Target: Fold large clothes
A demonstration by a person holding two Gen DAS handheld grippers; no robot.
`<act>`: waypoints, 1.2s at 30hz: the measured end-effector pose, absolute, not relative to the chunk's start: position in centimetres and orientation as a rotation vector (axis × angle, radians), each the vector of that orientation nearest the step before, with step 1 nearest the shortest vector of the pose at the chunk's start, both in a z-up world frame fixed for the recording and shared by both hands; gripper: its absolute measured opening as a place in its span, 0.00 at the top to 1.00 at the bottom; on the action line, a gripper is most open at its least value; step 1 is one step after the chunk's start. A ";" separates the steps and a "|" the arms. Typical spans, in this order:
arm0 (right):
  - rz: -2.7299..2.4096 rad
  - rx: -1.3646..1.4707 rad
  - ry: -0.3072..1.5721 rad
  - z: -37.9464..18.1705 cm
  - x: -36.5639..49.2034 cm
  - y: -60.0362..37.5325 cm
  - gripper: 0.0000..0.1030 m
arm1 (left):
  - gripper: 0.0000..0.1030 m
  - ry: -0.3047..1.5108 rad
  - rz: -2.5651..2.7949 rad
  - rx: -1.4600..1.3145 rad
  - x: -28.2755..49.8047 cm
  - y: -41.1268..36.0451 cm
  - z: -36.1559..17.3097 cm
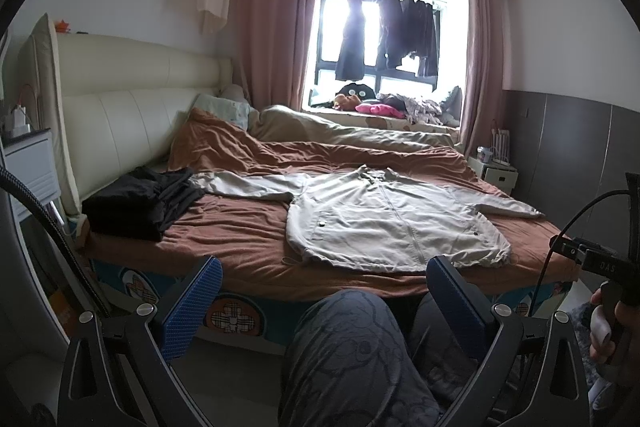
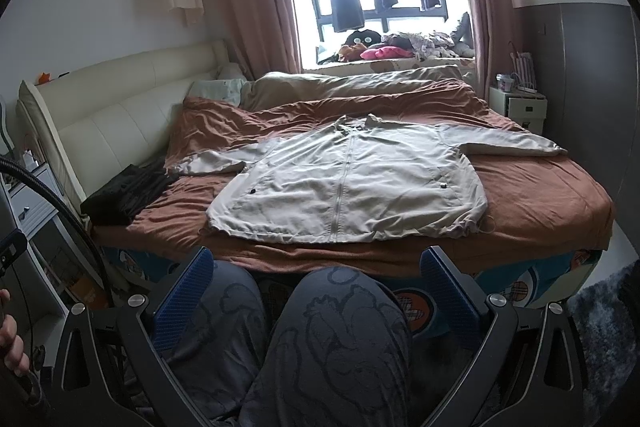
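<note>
1. Jacket (image 2: 348, 187): beige zip-up, lying flat and face up on the bed (image 2: 540, 195), zip closed, hem along the near edge, collar toward the window. Both sleeves are spread out. One sleeve cuff reaches toward the bed's right edge. The other runs toward the headboard side.
2. Left gripper (image 1: 320, 291): fingers wide open, nothing held, held low over your knees and short of the bed's near edge.
3. Right gripper (image 2: 316, 279): same, fingers spread, empty, clear of the fabric.
4. Dark folded clothes (image 1: 140, 203) sit at the near headboard-side corner, and the left sleeve cuff ends touching or just beside them. Watch that you don't drag that pile when you lift the sleeve.
5. Handling, my guess: thin, soft, light shell fabric, probably a bit slippery. It'll drape and sag, with no stiffness to push against. The brown sheet under it is rumpled, so a deep pinch may take sheet as well.
6. Where to grab: pinch a single layer at each cuff for the sleeve folds, then the two hem corners near the drawstring toggles. Avoid the zip line and snaps, since the fingers will slide off the hard parts.
7. Status: nothing folded yet; this is the start.
</note>
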State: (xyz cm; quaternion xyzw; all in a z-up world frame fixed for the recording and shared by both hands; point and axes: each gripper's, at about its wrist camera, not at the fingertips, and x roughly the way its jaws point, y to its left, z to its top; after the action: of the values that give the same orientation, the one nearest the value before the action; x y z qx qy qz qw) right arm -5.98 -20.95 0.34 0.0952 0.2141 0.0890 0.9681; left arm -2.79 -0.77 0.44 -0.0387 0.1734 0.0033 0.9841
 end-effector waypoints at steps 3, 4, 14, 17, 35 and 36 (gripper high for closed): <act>0.181 0.194 0.433 0.3 -6.0 -21.0 0.00 | 0.00 0.349 0.007 -0.078 -2.8 -0.7 0.4; 0.180 0.194 0.434 0.3 -6.0 -21.0 0.00 | 0.00 0.349 0.004 -0.076 -2.8 -0.9 0.4; 0.157 0.177 0.432 1.6 -5.2 -21.4 0.00 | 0.00 0.362 -0.020 -0.103 -1.5 -0.6 0.6; 0.161 0.170 0.436 1.6 -3.7 -20.9 0.00 | 0.00 0.372 -0.013 -0.121 0.1 0.1 0.3; 0.213 0.189 0.530 1.7 12.3 -19.4 0.00 | 0.01 0.478 0.066 -0.210 13.5 4.9 -2.0; 0.218 0.194 0.537 1.7 13.1 -19.1 0.00 | 0.01 0.481 0.066 -0.217 14.1 5.3 -2.1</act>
State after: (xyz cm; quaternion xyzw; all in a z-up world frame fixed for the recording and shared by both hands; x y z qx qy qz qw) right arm 13.13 -19.10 1.71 0.0953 0.2642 0.1071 0.9537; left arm 14.13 5.29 -2.12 -0.1074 0.2375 0.0327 0.9649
